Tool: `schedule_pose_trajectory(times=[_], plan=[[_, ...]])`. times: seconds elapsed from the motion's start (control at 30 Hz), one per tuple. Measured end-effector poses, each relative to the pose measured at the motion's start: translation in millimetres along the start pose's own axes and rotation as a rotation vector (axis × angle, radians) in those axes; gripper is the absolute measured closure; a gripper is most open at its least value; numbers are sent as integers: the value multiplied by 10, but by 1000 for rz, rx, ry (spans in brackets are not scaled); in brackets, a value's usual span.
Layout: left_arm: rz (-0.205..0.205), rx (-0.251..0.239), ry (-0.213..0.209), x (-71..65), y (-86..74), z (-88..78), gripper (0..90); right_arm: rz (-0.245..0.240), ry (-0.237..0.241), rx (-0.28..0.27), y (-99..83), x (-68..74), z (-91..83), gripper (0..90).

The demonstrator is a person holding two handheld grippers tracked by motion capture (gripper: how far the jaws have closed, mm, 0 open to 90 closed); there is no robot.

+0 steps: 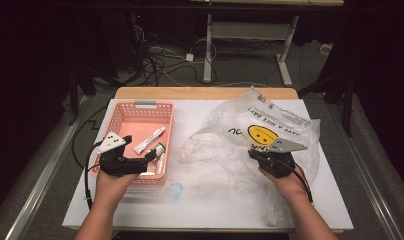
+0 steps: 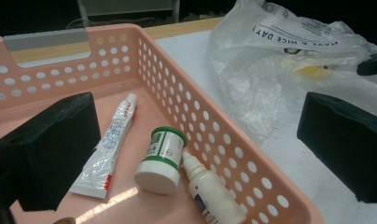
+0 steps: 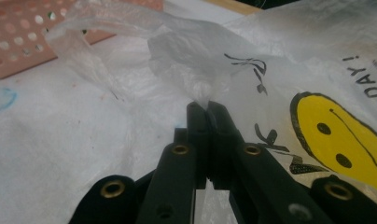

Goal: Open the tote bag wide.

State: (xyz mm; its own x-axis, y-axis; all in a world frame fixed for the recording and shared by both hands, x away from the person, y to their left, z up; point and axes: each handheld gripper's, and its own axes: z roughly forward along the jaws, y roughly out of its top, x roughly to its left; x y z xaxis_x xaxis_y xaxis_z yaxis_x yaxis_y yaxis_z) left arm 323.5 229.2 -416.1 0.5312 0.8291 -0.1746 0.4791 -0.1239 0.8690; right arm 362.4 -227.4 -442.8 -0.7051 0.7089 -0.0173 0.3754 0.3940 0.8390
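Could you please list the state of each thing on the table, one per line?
Right tool: shut on the plastic bag.
Left tool: open, holding nothing, over the basket.
Plastic bag: crumpled, pinched at a fold.
Tube: lying flat in the basket.
Jar: tipped, lid on.
Dropper bottle: lying down, capped.

The table (image 1: 205, 200) is viewed from above the person's side, looking forward and down, from some distance. The pink basket (image 2: 233, 140) is seen at close range along the left gripper (image 1: 157, 151), with the plastic bag (image 2: 289, 60) beyond. The bag is seen very closely along the right gripper (image 3: 207, 109), and bag and basket are shared by all three views.
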Motion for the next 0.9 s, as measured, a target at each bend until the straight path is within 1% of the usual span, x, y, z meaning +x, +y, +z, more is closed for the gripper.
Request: schedule_pose_trajectory(times=[0.33,0.5,0.57,0.63,0.7,0.8,0.83,0.9], plan=[[-4,-4,-2,6,2,-9,0,1,-26,-106,191,-38,-247,900],[-12,-4,-8,8,7,-2,0,-16,-53,-158,293,-37,-399,900],[-12,-4,-8,6,18,-3,0,-14,-54,-178,317,-36,-446,900],[-1,1,-4,-5,48,4,0,-16,-53,-188,332,-30,-472,900],[7,-1,12,-13,90,12,0,-18,-53,-191,339,-29,-481,900],[10,14,15,19,171,55,0,-20,-48,-191,340,-36,-466,900],[7,19,17,34,192,75,0,-21,-46,-187,339,-38,-456,900],[-2,34,8,70,230,128,0,-26,-45,-182,338,-39,-442,900]])
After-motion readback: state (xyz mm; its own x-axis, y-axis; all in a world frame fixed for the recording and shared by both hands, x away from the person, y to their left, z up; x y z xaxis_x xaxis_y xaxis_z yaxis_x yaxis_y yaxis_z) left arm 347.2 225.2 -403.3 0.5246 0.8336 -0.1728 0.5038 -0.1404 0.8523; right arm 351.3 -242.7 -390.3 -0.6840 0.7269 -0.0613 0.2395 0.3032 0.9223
